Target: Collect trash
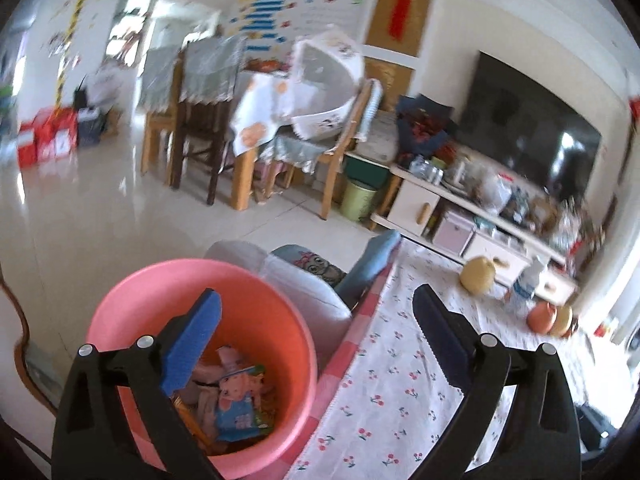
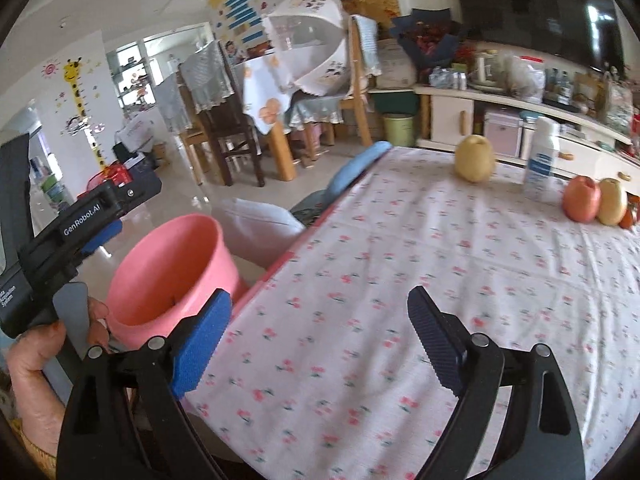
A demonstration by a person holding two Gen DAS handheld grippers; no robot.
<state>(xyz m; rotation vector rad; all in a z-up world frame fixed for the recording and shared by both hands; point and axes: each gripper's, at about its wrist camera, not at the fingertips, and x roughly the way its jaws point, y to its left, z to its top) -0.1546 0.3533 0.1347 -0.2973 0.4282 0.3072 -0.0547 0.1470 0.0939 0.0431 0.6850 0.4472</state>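
Note:
A pink bucket [image 1: 120, 308] stands on the floor beside the table's left edge and holds several colourful snack wrappers [image 1: 236, 392]. My left gripper [image 1: 316, 320] is open and empty, above the bucket's right rim and the table edge. The bucket also shows in the right wrist view [image 2: 176, 264], with the left gripper's body [image 2: 80, 216] held over it. My right gripper [image 2: 320, 320] is open and empty, low over the cherry-print tablecloth [image 2: 440, 260] near its left edge.
At the table's far side sit a yellow pear [image 2: 474, 158], a white bottle [image 2: 542, 156], a red apple [image 2: 582, 198] and a yellow apple [image 2: 612, 202]. A grey cushioned seat [image 1: 296, 280] stands behind the bucket. Dining chairs [image 2: 228, 124] and a TV cabinet [image 2: 500, 120] are beyond.

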